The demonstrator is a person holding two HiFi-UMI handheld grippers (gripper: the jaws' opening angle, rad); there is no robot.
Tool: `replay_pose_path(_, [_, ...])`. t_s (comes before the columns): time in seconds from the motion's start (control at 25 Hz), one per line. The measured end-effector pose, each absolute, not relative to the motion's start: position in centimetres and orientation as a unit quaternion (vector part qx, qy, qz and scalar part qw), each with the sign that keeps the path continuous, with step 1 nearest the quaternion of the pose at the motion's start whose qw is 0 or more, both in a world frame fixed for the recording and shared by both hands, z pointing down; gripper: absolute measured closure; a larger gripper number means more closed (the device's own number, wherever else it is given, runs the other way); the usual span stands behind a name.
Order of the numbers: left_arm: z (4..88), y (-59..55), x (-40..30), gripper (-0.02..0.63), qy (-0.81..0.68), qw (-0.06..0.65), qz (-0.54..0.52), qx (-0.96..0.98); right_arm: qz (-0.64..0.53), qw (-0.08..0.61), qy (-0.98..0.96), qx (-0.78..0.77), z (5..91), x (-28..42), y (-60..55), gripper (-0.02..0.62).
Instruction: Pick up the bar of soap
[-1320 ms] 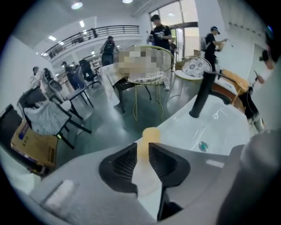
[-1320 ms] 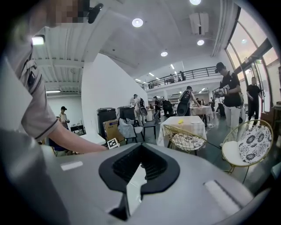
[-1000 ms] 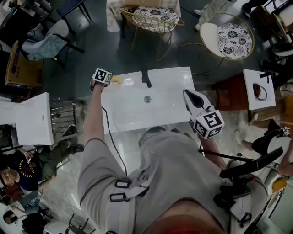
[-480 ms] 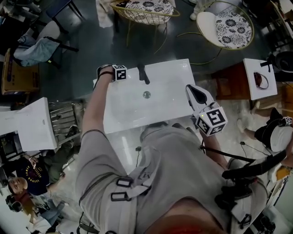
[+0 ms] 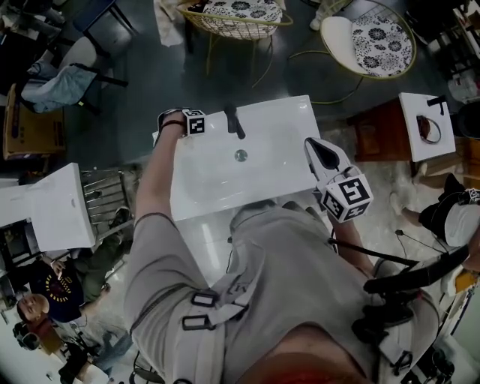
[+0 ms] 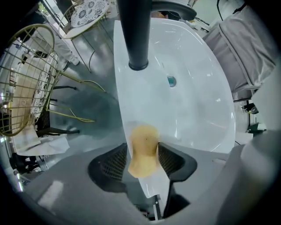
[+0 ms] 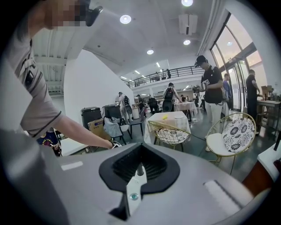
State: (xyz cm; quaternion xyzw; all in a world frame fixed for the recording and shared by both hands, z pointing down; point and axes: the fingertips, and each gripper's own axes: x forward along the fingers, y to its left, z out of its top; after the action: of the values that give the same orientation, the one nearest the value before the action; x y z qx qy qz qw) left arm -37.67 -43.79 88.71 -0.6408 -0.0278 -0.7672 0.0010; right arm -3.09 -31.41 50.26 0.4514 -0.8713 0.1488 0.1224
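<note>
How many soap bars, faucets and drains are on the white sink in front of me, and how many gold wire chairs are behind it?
Bar of soap: 1
Black faucet: 1
Drain: 1
Gold wire chairs: 2
Total: 5

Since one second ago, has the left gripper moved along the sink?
Yes. The left gripper has shifted along the white sink's back rim toward the black faucet; its jaws have just been opening, the yellow soap bar between them.
</note>
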Motion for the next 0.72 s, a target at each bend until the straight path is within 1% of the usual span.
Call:
replay_pose_path(0.24, [90.0, -44.1, -36.9, 0.385, -0.01, 0.022, -0.759, -0.65, 0.152, 0.13, -0.868, 0.454, 50.6, -2.8, -31.2, 0.592])
replay_pose_path(0.56, [89.4, -43.9, -35.8, 0.419, 0.017, 0.012, -0.726, -0.687, 0.151, 0.131, -0.867, 0.455, 50.7, -2.4, -31.2, 0.592])
replay_pose_path(0.72, [89.0, -44.0, -35.1, 0.43, 0.025, 0.023, -0.715, -0.699, 0.147, 0.132, -0.87, 0.451, 50.4, -2.8, -31.5, 0.592])
